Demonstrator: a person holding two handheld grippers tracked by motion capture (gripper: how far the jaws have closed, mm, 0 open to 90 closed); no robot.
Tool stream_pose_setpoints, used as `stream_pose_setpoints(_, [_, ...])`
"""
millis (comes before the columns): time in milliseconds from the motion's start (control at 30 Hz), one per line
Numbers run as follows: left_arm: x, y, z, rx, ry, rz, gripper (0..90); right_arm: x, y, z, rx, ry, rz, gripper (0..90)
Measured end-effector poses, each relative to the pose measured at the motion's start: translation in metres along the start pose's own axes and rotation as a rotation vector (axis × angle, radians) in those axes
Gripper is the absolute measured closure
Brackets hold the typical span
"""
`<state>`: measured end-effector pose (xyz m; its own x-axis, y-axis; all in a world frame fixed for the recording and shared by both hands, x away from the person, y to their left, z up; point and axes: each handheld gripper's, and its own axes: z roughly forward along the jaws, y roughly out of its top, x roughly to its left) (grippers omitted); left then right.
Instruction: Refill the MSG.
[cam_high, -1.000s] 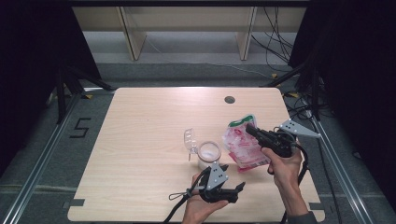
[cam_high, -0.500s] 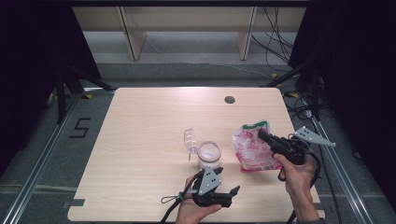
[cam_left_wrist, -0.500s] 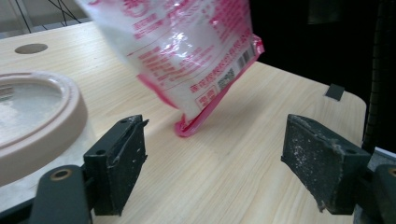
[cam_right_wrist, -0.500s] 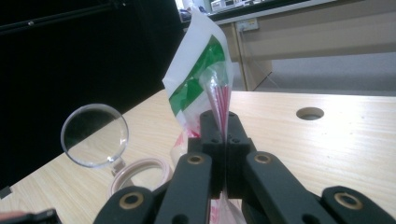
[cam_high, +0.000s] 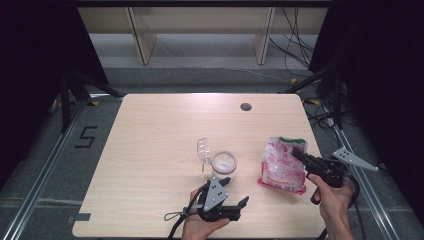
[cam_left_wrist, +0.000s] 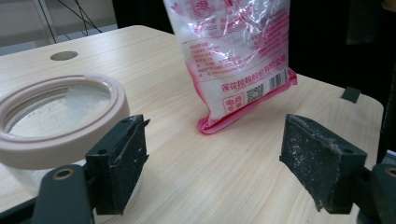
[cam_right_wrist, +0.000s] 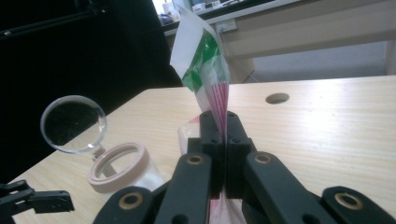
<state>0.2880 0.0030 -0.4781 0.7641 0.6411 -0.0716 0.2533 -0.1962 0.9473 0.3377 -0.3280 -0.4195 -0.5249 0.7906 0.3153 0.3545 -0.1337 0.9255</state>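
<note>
A pink and white bag (cam_high: 281, 167) of white grains, green at its top, stands tilted on the table's right side with its bottom edge on the wood. My right gripper (cam_high: 296, 153) is shut on its upper edge; in the right gripper view the jaws (cam_right_wrist: 223, 127) pinch the bag (cam_right_wrist: 209, 70) flat. A clear jar (cam_high: 223, 163) with a pink rim stands mid-table, its clear flip lid (cam_high: 202, 149) hanging open. My left gripper (cam_high: 235, 191) sits just in front of the jar, open and holding nothing. Its view (cam_left_wrist: 219, 168) shows the jar (cam_left_wrist: 60, 119) at left and the bag (cam_left_wrist: 233, 56) ahead.
The wooden table (cam_high: 150, 150) has a round cable hole (cam_high: 245, 106) near its far edge. Dark stands and cables (cam_high: 330, 100) crowd the floor to the right, and a shelf unit (cam_high: 200, 30) stands beyond the table.
My right gripper has carried the bag right and down toward the front right. The left gripper has drawn back slightly from the jar toward the front edge.
</note>
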Motion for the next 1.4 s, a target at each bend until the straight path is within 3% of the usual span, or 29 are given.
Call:
stream_pose_setpoints(233, [0.004, -0.001, -0.003, 0.0, 0.005, -0.014, 22.0, -0.012, -0.007, -0.003, -0.007, -0.038, -0.005, 90.0])
stream_pose_setpoints(300, [0.004, -0.001, -0.003, 0.003, 0.005, -0.013, 22.1, -0.018, -0.014, -0.001, 0.009, -0.055, 0.019, 90.0])
stream_pose_setpoints(467, [0.007, -0.001, -0.003, -0.003, 0.007, 0.005, 22.2, -0.025, -0.019, 0.0, 0.048, -0.09, 0.013, 90.0])
stream_pose_setpoints(533, [0.007, -0.001, -0.004, -0.005, 0.012, -0.017, 22.2, -0.025, -0.02, 0.001, 0.031, -0.091, 0.029, 90.0])
stream_pose_setpoints(600, [0.009, -0.002, -0.005, -0.003, 0.02, -0.017, 22.3, -0.031, -0.022, 0.0, 0.067, -0.132, -0.025, 89.9])
stream_pose_setpoints(633, [0.009, -0.002, -0.005, -0.003, 0.02, -0.017, 22.4, -0.031, -0.024, 0.001, 0.076, -0.131, 0.004, 89.9])
stream_pose_setpoints(700, [0.009, -0.002, -0.006, -0.005, 0.023, -0.025, 22.4, -0.034, -0.025, 0.001, 0.077, -0.138, -0.013, 89.9])
stream_pose_setpoints(733, [0.011, -0.002, -0.006, -0.007, 0.027, -0.019, 22.4, -0.036, -0.029, 0.002, 0.099, -0.154, 0.023, 89.9])
stream_pose_setpoints(833, [0.012, -0.003, -0.007, -0.012, 0.027, -0.03, 22.3, -0.041, -0.032, 0.002, 0.103, -0.154, 0.025, 89.8])
stream_pose_setpoints(867, [0.013, -0.003, -0.007, 0.0, 0.027, -0.025, 22.3, -0.044, -0.034, 0.003, 0.113, -0.174, 0.0, 89.6])
stream_pose_setpoints(900, [0.014, -0.003, -0.007, -0.006, 0.023, -0.03, 22.3, -0.041, -0.035, 0.004, 0.112, -0.172, 0.056, 89.5])
stream_pose_setpoints(933, [0.014, -0.003, -0.007, -0.006, 0.023, -0.03, 22.3, -0.043, -0.035, 0.004, 0.121, -0.178, 0.034, 89.5])
stream_pose_setpoints(1000, [0.015, -0.003, -0.009, -0.003, 0.024, -0.024, 22.3, -0.042, -0.036, 0.004, 0.12, -0.18, 0.045, 89.3])
stream_pose_setpoints(1033, [0.015, -0.003, -0.009, -0.003, 0.028, -0.032, 22.3, -0.046, -0.036, 0.003, 0.134, -0.177, 0.016, 88.8])
stream_pose_setpoints(1067, [0.016, -0.003, -0.009, -0.005, 0.026, -0.033, 22.2, -0.043, -0.037, 0.003, 0.135, -0.187, 0.066, 88.6])
stream_pose_setpoints(1100, [0.017, -0.003, -0.009, -0.017, 0.024, -0.035, 22.2, -0.044, -0.038, 0.004, 0.128, -0.188, 0.054, 88.4])
stream_pose_setpoints(1133, [0.016, -0.003, -0.009, -0.013, 0.026, -0.034, 22.3, -0.048, -0.038, 0.003, 0.132, -0.201, 0.006, 88.2])
stream_pose_setpoints(1167, [0.016, -0.003, -0.009, -0.013, 0.026, -0.034, 22.2, -0.047, -0.04, 0.005, 0.117, -0.191, 0.034, 88.1])
stream_pose_setpoints(1267, [0.018, -0.003, -0.01, -0.014, 0.023, -0.016, 22.2, -0.048, -0.039, 0.003, 0.151, -0.215, 0.009, 87.7])
stream_pose_setpoints(1333, [0.017, -0.003, -0.011, -0.004, 0.03, -0.04, 22.2, -0.048, -0.039, 0.003, 0.152, -0.216, 0.006, 87.5])
stream_pose_setpoints(1400, [0.018, -0.003, -0.012, -0.002, 0.029, -0.023, 22.2, -0.044, -0.041, 0.003, 0.153, -0.207, 0.065, 87.1])
